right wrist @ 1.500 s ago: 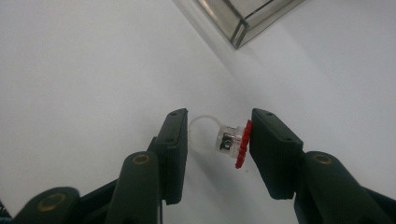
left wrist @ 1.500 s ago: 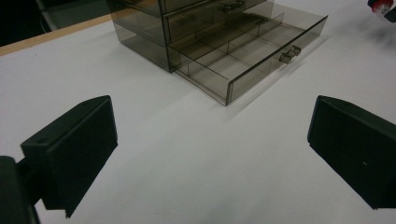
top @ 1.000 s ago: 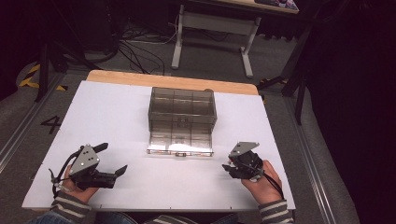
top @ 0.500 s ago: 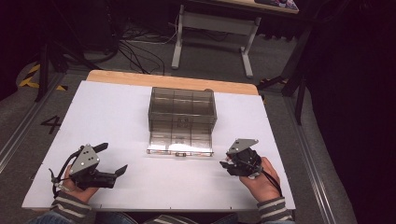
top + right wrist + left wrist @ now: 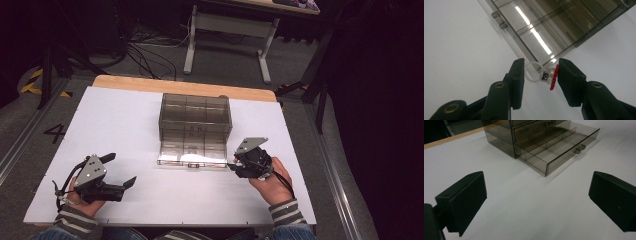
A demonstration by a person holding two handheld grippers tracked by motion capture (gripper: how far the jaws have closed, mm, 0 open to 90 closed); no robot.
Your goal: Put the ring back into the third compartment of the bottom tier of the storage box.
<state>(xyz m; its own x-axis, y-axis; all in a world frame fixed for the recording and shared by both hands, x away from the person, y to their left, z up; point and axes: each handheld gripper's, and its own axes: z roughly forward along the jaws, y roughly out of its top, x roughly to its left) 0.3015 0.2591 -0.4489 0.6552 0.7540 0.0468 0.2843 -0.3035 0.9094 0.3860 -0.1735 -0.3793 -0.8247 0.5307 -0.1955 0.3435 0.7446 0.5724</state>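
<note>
High view: a smoky transparent drawer cabinet (image 5: pixel 195 122) stands mid-table on the white table (image 5: pixel 125 120), its bottom drawer (image 5: pixel 192 152) pulled out toward the person; the left gripper (image 5: pixel 122 172) rests at the near left, the right gripper (image 5: pixel 235 165) just beside the drawer's right front corner. Left gripper view: jaws spread wide, nothing between them, the drawer ahead. Right gripper view: jaws clamp a clear plastic ring with a red toothed disc (image 5: pixel 544 75), above the table near the drawer's corner.
</note>
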